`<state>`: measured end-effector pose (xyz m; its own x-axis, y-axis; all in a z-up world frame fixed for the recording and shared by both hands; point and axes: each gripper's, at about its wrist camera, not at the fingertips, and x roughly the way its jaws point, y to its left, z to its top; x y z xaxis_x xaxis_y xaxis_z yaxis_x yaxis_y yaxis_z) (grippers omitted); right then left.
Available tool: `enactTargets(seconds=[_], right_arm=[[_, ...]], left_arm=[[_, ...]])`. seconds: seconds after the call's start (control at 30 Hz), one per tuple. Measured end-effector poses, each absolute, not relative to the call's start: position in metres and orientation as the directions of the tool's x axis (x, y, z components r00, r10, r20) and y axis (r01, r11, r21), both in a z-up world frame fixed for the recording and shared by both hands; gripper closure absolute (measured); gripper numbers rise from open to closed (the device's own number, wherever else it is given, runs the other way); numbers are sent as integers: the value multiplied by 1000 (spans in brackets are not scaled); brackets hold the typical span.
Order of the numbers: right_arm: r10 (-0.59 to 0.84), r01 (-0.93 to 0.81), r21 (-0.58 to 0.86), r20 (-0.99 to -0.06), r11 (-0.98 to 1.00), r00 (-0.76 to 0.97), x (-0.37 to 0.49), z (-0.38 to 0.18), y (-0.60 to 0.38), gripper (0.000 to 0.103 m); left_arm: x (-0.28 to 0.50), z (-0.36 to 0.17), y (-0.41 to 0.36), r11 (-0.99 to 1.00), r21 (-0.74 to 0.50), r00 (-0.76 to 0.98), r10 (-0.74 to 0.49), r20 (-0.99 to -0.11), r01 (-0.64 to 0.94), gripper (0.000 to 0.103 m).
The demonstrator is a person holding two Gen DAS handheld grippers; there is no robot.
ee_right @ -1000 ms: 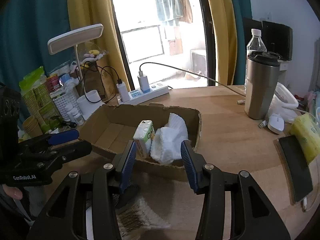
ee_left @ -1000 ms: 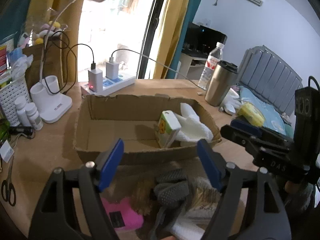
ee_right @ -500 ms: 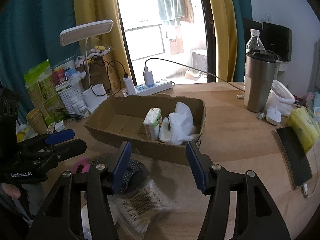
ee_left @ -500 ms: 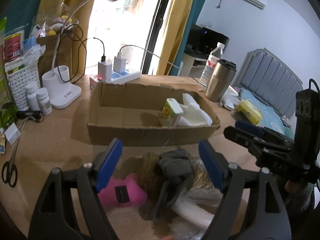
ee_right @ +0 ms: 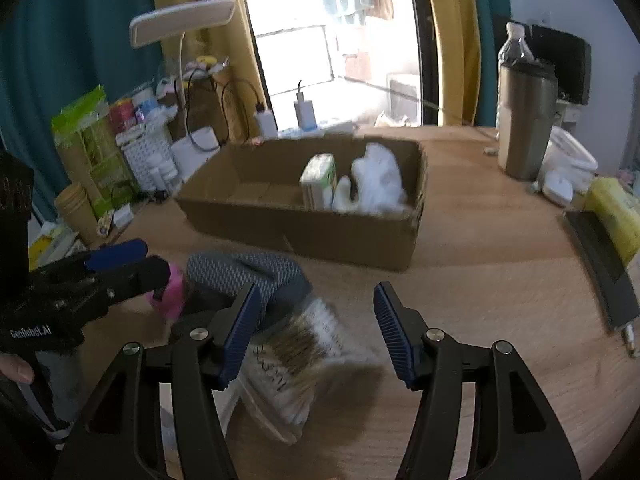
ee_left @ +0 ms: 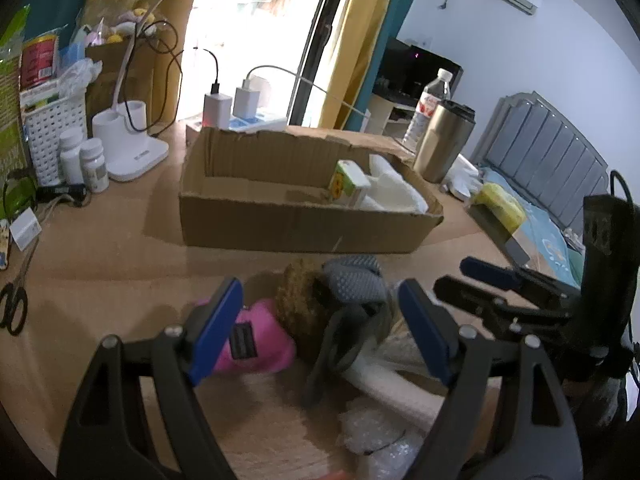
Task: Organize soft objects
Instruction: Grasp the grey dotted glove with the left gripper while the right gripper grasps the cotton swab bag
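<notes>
Starting with the left gripper (ee_left: pixel 318 286): wide open, pinching nothing, hanging just above the heap of soft stuff. Right against its left finger, a pink plush (ee_left: pixel 262 342). Between the jaws, a brown fuzzy thing (ee_left: pixel 300 300) and a grey mesh piece (ee_left: pixel 352 280), all pressed up against each other. Way too easy to close on two at once here and drag the rest along. Back toward the handle, some bubble wrap (ee_left: pixel 376 436), probably light enough to snag on a finger and tag along for the ride.

Same deal with the right gripper (ee_right: pixel 315 288): jaws opening, nothing pressed, with a clear bag of cotton swabs (ee_right: pixel 296 352) lying below and between them. Slippery film, so could squirt out on closing, or get caught by one corner and dangle. Also very close to the left tool over the same pile, so could easily knock fingers together by going for that same grey piece.

Further ahead of both tools, well apart from the heap: the cardboard box (ee_left: pixel 300 228), with a tissue pack (ee_left: pixel 346 188) and a white cloth (ee_left: pixel 396 196) parked at its right end. Could get shoved, or lose the upright pack, if clipped by a dangling item on the way over the front wall.

Beyond and to the right of the box, a steel tumbler (ee_right: pixel 526 120). Probably safe, unless clipped on a wide right-side swing.
</notes>
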<state>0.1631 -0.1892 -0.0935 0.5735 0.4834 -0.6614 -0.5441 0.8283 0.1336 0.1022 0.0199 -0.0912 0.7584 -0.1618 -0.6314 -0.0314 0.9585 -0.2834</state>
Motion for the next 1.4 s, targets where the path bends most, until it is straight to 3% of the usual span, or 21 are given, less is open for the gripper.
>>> enactTargets(seconds=[0.07,0.13,0.43,1.0,1.4], right_arm=[[482,-546,137,-672,827,562,162,-99,-188,27],[485,-546,147,-679,825,550,161,-105,-188,25],[451,-549,131,-737,826,503,162,-129,-181,24],[418,-516,107,-733,850,536,178,-134,-212,25],[416,-460,154,-726,875,549,197,-134,-246,25]], left_arm=[[101,-94,19,958,-283,755,-160,-636,-35,21],[101,-96,19,958,-284,751,-160,-641,-38,21],[103,-99,12,963,-268,741,-156,-653,-34,21],[135,-91,-30,981,-182,722,-170,-671,61,21],[167,-117,-62,988,-65,640,-139,-756,138,22]])
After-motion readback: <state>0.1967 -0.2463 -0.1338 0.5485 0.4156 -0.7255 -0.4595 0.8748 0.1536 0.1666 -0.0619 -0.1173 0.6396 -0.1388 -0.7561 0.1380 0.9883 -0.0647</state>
